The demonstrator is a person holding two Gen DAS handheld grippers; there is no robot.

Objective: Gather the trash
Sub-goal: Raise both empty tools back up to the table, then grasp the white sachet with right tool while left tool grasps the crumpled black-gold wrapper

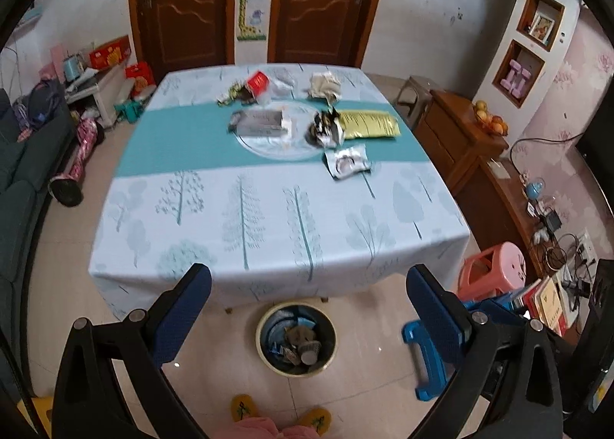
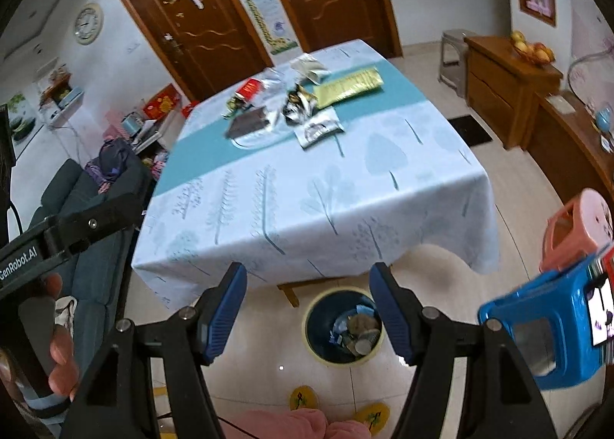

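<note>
Trash lies on the far half of the table (image 1: 268, 216): a yellow packet (image 1: 370, 125), a silver wrapper (image 1: 347, 161), a crumpled dark foil wrapper (image 1: 326, 128), a grey box (image 1: 261, 121), a red packet (image 1: 258, 83) and crumpled paper (image 1: 325, 88). They also show in the right wrist view, with the yellow packet (image 2: 351, 86) and silver wrapper (image 2: 317, 129). A bin (image 1: 295, 339) with trash inside stands on the floor under the near table edge; it also shows in the right wrist view (image 2: 345, 327). My left gripper (image 1: 307, 285) and right gripper (image 2: 309, 285) are open and empty, above the bin.
A blue stool (image 1: 429, 347) and a pink stool (image 1: 495, 270) stand right of the bin. A dark sofa (image 1: 19, 185) is at the left. Wooden cabinets (image 1: 460, 139) line the right wall. The person's yellow slippers (image 1: 318, 420) are on the floor near me.
</note>
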